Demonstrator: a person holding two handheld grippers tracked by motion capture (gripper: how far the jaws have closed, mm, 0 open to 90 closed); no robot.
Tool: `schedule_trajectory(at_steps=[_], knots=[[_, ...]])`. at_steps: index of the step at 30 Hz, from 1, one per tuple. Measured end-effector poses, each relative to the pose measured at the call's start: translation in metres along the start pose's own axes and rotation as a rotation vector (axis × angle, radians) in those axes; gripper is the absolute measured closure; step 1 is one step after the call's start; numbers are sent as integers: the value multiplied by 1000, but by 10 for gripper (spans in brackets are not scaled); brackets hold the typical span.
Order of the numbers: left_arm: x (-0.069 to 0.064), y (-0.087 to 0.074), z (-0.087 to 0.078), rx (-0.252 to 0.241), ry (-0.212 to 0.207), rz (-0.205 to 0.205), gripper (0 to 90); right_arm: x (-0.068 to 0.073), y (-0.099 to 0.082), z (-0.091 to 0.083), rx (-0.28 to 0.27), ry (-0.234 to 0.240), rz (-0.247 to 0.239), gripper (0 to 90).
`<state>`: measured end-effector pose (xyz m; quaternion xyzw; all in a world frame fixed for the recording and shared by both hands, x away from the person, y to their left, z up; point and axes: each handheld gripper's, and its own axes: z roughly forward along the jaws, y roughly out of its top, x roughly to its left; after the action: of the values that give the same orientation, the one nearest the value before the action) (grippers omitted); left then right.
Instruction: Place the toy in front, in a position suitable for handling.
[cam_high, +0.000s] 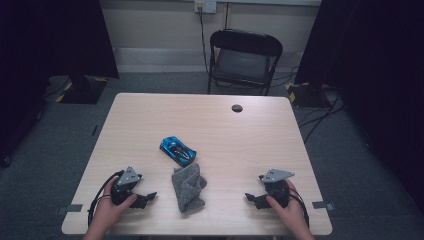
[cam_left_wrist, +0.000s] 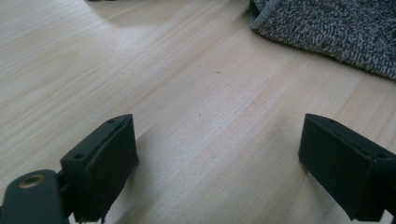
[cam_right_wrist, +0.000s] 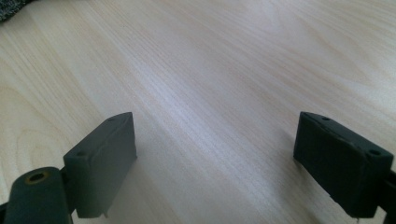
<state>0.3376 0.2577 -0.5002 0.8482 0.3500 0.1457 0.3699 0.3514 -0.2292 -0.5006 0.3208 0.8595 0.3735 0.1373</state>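
Both grippers, left gripper (cam_high: 148, 196) and right gripper (cam_high: 248, 197), rested empty with jaws apart, flanking the crumpled grey knitted cloth (cam_high: 188, 187) beside the small blue toy car (cam_high: 177, 150), likely ready to grasp.

pale wooden table (cam_high: 150, 115) bears grey cloth (cam_high: 188, 188), blue toy car (cam_high: 177, 150).

Our right gripper (cam_right_wrist: 215, 163) holds its jaws wide apart, nothing between them, low over the pale wooden desk (cam_right_wrist: 224, 70). A grey cloth (cam_right_wrist: 11, 7) corner peeks in at the top left.
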Motion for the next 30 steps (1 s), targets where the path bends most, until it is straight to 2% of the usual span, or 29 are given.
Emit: schedule_trajectory(at_steps=[7,10,17,22,25,27,30], knots=[[0,2,2,14,-16,19,47,0,0,0,-1,-1,0,124],[0,2,2,14,-17,17,44,0,0,0,-1,-1,0,124],[-1,1,2,15,-7,15,46,3,-1,-2,0,-34,30,122],[-1,1,2,15,-7,15,46,3,0,-1,11,-27,31,121],[-1,1,2,14,-7,15,46,6,8,-1,38,-31,16,142],[-1,1,2,15,-7,14,46,7,10,-1,38,-30,12,142],[-1,1,2,15,-7,15,46,16,24,3,56,-3,1,145]])
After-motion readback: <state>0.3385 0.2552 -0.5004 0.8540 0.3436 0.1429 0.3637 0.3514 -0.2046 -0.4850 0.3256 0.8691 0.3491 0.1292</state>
